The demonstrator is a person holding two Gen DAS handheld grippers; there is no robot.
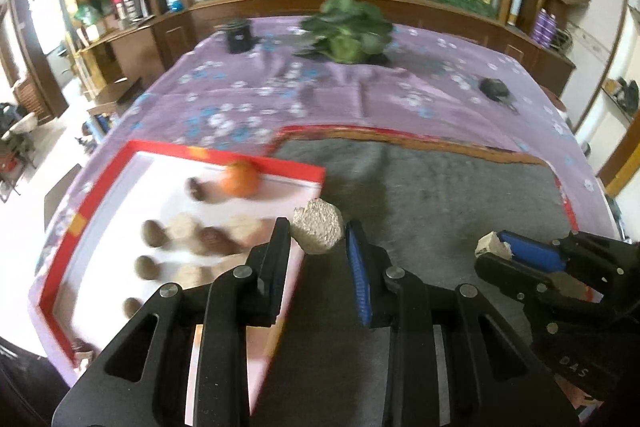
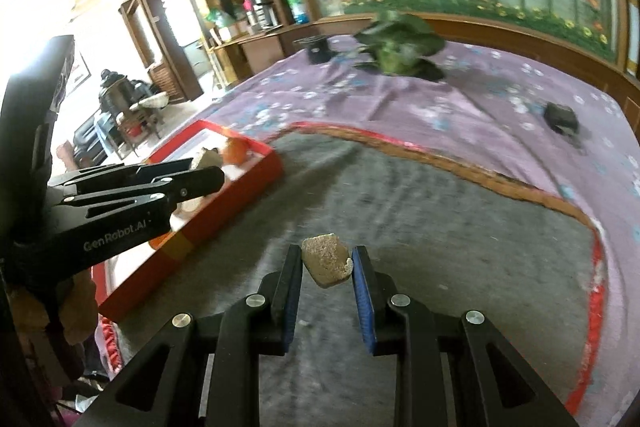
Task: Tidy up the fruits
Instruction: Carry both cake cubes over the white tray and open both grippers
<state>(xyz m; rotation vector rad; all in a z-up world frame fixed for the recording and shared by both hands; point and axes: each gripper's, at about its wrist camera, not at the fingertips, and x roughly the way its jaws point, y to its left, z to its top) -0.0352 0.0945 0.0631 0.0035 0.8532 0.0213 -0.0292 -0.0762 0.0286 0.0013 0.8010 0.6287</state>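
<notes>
Left gripper [image 1: 318, 237]: jaws pinch a pale, rough-skinned fruit [image 1: 318, 231] by its sides, above the tray's near right corner.
Right gripper [image 1: 494, 251]: at right, closed on another pale piece [image 1: 489, 245].
Red-rimmed tray [image 1: 100, 187]: white inside, on the purple floral cloth [image 1: 280, 91]; holds an orange [image 1: 240, 178] near its far rim, with blurred brown and pale fruits in rows.
Grey mat [image 1: 440, 195]: red-edged, beside the tray.
Leafy green plant [image 1: 348, 35]: far side of the cloth.
</notes>
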